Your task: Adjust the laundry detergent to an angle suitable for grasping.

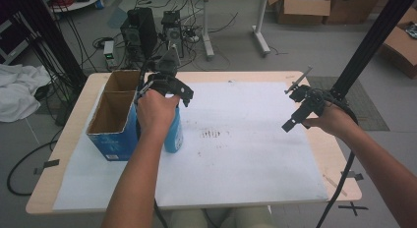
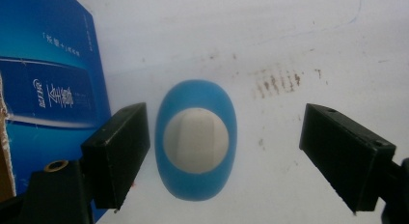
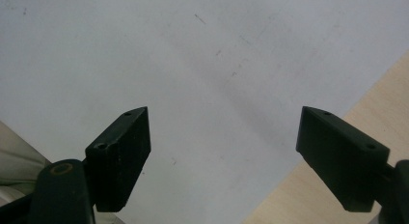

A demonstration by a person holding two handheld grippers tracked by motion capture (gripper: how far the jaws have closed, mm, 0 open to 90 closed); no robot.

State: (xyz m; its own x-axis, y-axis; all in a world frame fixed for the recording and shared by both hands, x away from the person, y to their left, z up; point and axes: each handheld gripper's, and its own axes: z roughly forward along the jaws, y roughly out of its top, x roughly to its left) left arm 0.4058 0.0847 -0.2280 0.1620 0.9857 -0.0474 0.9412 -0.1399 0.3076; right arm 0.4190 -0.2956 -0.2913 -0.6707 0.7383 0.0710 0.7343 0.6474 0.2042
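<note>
A blue bottle (image 1: 173, 134) with a white cap (image 2: 195, 139) stands upright on the white sheet (image 1: 246, 154), close beside a blue cardboard box (image 1: 113, 139). My left gripper (image 1: 169, 88) hovers just above the bottle, pointing down. In the left gripper view the left gripper (image 2: 226, 137) is open, its jaws straddling the bottle top without touching it. My right gripper (image 1: 294, 104) is held over the sheet's right side. In the right gripper view the right gripper (image 3: 224, 137) is open with nothing between its jaws.
The open-topped box (image 2: 48, 89) has two compartments and sits at the table's left. Brown smudges (image 1: 211, 134) mark the sheet's middle. Bare wooden table edge (image 3: 376, 89) lies right of the sheet. A black frame post (image 1: 373, 36) rises at the table's right rear.
</note>
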